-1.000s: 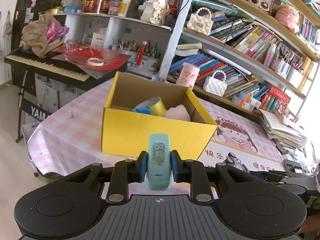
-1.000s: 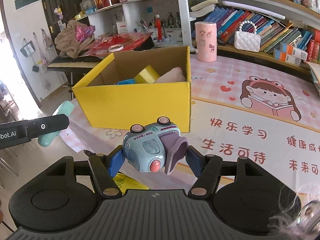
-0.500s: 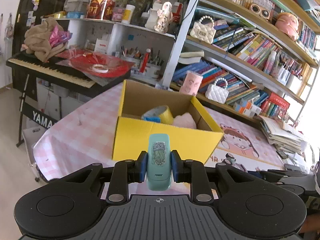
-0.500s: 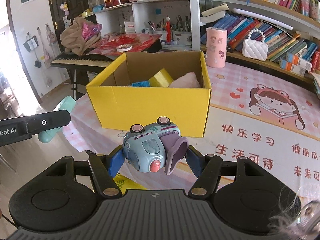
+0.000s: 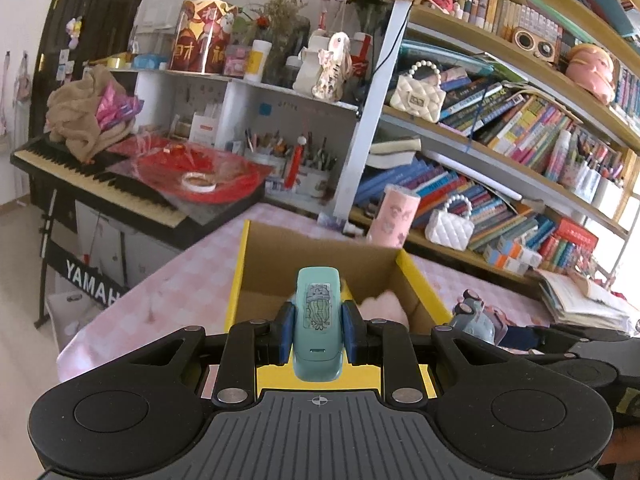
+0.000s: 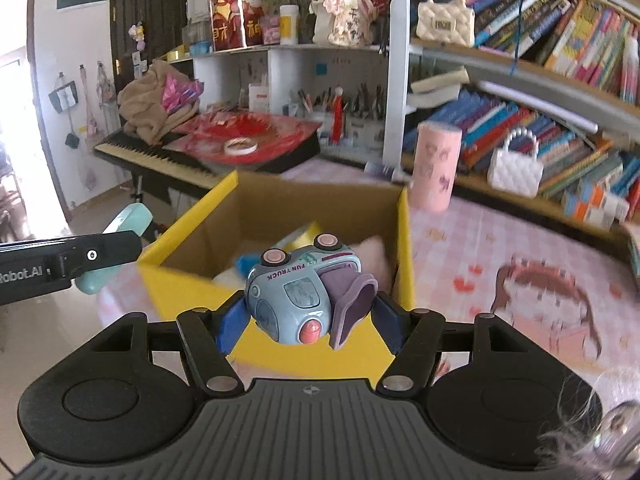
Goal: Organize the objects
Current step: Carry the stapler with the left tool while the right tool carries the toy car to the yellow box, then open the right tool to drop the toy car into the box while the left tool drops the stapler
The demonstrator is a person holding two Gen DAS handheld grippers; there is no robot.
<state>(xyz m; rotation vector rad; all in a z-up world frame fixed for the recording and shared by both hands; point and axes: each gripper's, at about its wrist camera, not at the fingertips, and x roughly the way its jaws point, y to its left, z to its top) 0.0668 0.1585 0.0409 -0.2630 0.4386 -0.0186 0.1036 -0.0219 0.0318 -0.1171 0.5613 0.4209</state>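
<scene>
My left gripper (image 5: 317,334) is shut on a teal case with a sticker (image 5: 318,322) and holds it over the near wall of the yellow cardboard box (image 5: 240,276). My right gripper (image 6: 310,320) is shut on a pale blue toy truck (image 6: 298,294) with a purple flap, held over the near wall of the same box (image 6: 404,248). Inside the box lie a yellow tape roll (image 6: 300,236), a blue item (image 6: 246,262) and a pink soft thing (image 6: 374,254). The left gripper with the teal case also shows in the right wrist view (image 6: 120,228), left of the box.
The box stands on a table with a pink checked cloth (image 5: 176,292) and a cartoon mat (image 6: 540,300). A pink cup (image 6: 436,168) and a white handbag (image 6: 516,164) stand behind the box. A keyboard piano (image 5: 92,176) and full bookshelves (image 5: 520,128) lie beyond.
Both grippers have moved forward and up toward the box, so they now sit over its near wall. Both still hold their objects.
</scene>
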